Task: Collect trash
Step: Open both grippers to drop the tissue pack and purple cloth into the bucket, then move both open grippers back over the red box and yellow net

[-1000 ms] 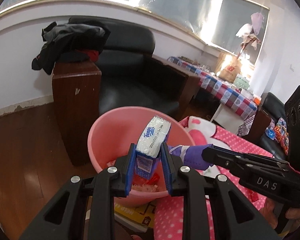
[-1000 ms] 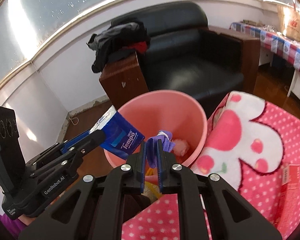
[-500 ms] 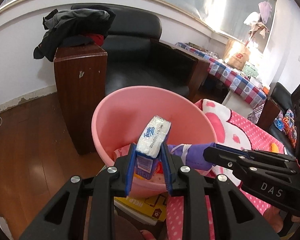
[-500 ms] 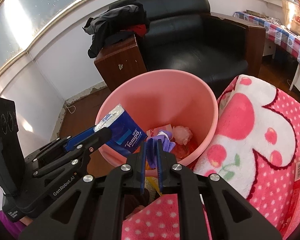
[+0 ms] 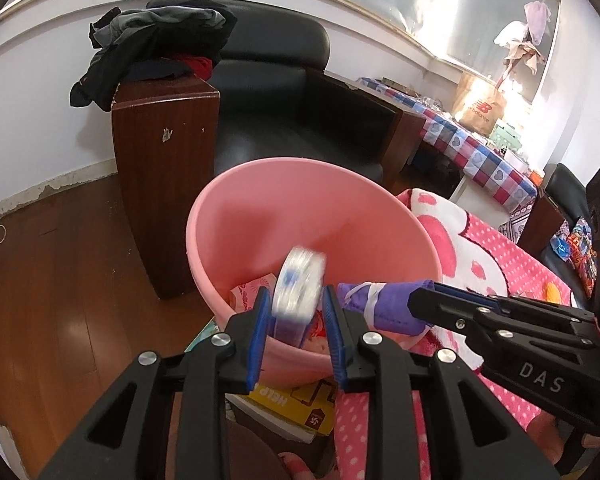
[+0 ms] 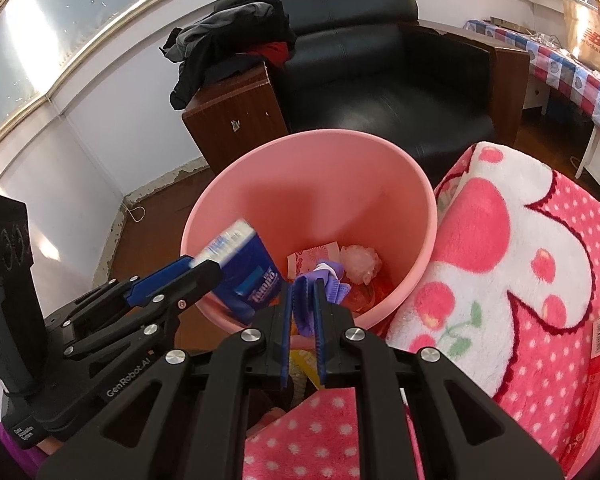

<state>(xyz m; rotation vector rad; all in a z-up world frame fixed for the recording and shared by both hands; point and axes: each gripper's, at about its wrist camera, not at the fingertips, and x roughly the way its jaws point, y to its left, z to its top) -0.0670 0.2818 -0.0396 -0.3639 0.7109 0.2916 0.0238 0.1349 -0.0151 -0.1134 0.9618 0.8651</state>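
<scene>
A pink bin [image 5: 236, 216] [image 6: 428, 216] stands on the floor by the pink blanket, with wrappers and a crumpled pinkish wad [image 6: 360, 264] inside. My left gripper [image 5: 296, 316] [image 6: 204, 268] is over the bin's near rim with its jaws spread. A blue Tempo tissue pack [image 5: 298, 284] [image 6: 246, 268], blurred, sits loose between them and tips into the bin. My right gripper [image 6: 302, 304] [image 5: 420, 300] is shut on a purple cloth-like piece [image 6: 320, 284] [image 5: 380, 304] over the bin's near rim.
A black armchair [image 6: 380, 80] with wooden sides stands behind the bin, dark clothes [image 5: 156, 40] piled on its arm. The pink polka-dot blanket [image 6: 520, 260] lies to the right. A yellow box [image 5: 296, 400] lies under the bin's near edge. A checked-cloth table [image 5: 480, 152] stands far right.
Both grippers moved closer over the bin. My left gripper's jaws opened and the tissue pack came loose and is falling. The right gripper still grips the purple piece.
</scene>
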